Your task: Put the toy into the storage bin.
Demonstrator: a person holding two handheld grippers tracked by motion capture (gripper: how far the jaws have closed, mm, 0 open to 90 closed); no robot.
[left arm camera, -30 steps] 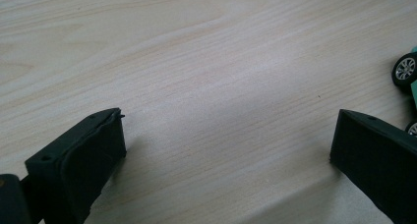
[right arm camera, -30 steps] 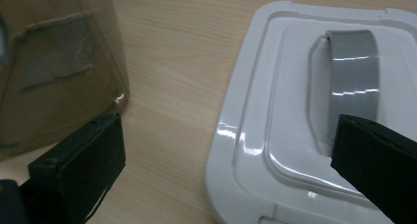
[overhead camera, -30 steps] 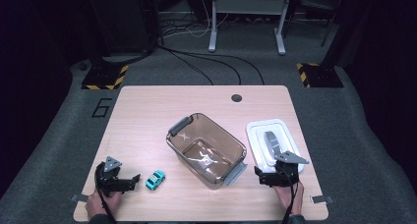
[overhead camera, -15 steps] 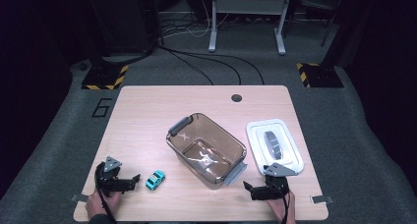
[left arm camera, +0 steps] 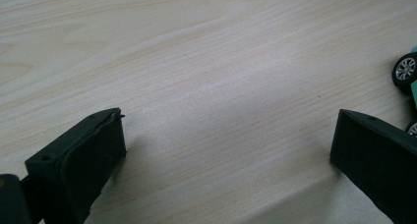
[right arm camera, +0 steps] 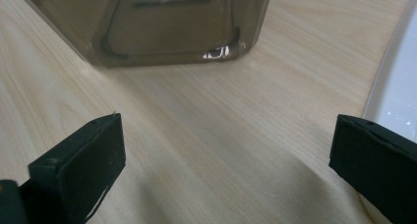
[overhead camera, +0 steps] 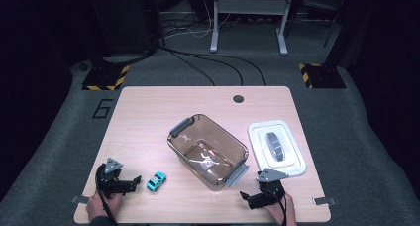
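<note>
High view: toy car on tabletop, just right of left claw, long axis diagonal. Left claw jaws apart, nearer. Right claw jaws apart, beyond container.

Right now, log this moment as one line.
left gripper: open, empty, beside small teal toy car | right gripper: open, empty, near clear brown plastic tub | white lid: flat on table, off tub
</note>
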